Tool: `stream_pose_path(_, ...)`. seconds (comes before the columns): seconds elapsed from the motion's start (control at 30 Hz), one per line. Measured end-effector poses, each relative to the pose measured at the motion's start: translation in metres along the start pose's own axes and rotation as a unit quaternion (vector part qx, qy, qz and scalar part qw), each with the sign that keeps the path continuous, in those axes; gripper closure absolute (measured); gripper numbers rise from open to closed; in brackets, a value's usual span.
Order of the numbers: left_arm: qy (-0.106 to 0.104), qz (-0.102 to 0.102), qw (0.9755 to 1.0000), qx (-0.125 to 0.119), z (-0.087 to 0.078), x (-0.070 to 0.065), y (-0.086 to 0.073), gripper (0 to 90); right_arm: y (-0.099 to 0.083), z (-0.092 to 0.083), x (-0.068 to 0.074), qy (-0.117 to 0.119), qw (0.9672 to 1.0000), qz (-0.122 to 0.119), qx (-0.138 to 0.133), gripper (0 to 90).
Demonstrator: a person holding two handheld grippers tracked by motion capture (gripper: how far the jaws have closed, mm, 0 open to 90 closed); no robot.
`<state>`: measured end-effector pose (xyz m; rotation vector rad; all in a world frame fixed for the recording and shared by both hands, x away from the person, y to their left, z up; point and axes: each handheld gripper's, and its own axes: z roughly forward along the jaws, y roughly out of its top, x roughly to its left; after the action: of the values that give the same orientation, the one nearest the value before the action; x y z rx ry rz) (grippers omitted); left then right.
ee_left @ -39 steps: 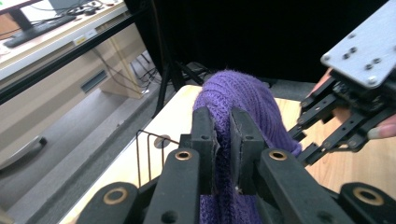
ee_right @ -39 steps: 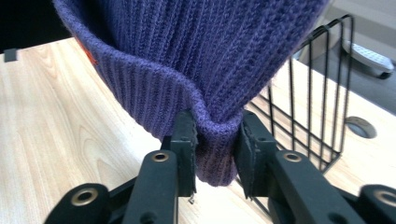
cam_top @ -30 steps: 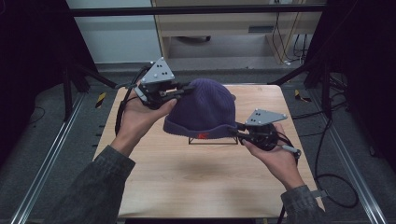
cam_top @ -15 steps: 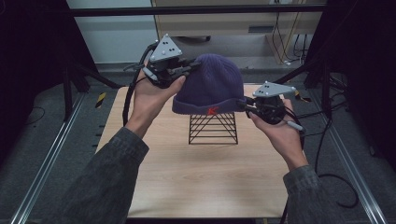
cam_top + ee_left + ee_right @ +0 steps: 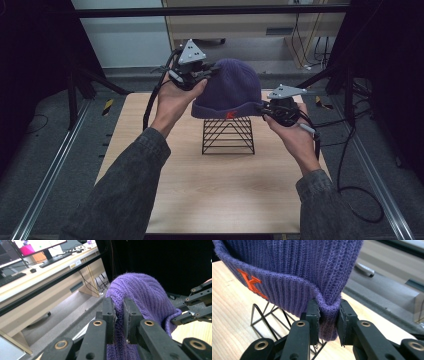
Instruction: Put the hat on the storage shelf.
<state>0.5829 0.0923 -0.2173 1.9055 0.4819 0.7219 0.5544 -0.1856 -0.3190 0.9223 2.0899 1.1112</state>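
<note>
— Both hands have carried the purple beanie (image 5: 227, 90) up and away from the person since a second ago; back then it sat low over the wire stand (image 5: 228, 136) and hid nearly all of it, and now the whole black frame shows beneath the hat.

— Where is the beanie right now?

— In the air above the stand, over the far half of the desk (image 5: 200, 190), stretched between the two grippers. Its brim, with an orange letter on it, hangs just above the top of the stand; from the high view I cannot tell whether the two touch.

— What is the left hand-held gripper (image 5: 207, 75) doing?

— It is clenched on the knit at the hat's far left side, up near the crown. In the left gripper view the two black jaws stand almost together with a fold of purple fabric pinched between them.

— And the right hand-held gripper (image 5: 265, 107)?

— Clamped on the folded brim at the hat's right edge. The right gripper view shows the rolled cuff squeezed between the jaws, with the stand's wires and the pale wood below it.

— Which side sits higher?

— The left hand holds higher than the right, so the beanie tilts down toward the right gripper.
</note>
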Motion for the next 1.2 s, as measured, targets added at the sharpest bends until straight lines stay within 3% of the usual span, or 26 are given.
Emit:
stream_pose_path(0.3, -0.002, -0.004, 0.9998, 0.018, 0.014, -0.001, -0.015, 80.7, -0.015, 0.013, 0.003, 0.007, 0.9997, 0.005, 0.025, 74.1)
stream_pose_path(0.6, -0.012, -0.022, 0.9994, 0.025, 0.021, 0.002, -0.032, 80.5, -0.023, 0.017, 0.006, 0.009, 0.9990, -0.002, 0.043, 74.2)
stream_pose_path(0.7, -0.017, -0.025, 0.9991, 0.029, 0.025, -0.001, -0.040, 80.5, -0.030, 0.021, 0.009, 0.011, 0.9981, -0.012, 0.060, 74.2)
stream_pose_path(1.2, -0.025, -0.028, 0.9985, 0.039, 0.031, -0.008, -0.056, 80.4, -0.048, 0.025, 0.015, 0.024, 0.9970, -0.006, 0.073, 74.2)
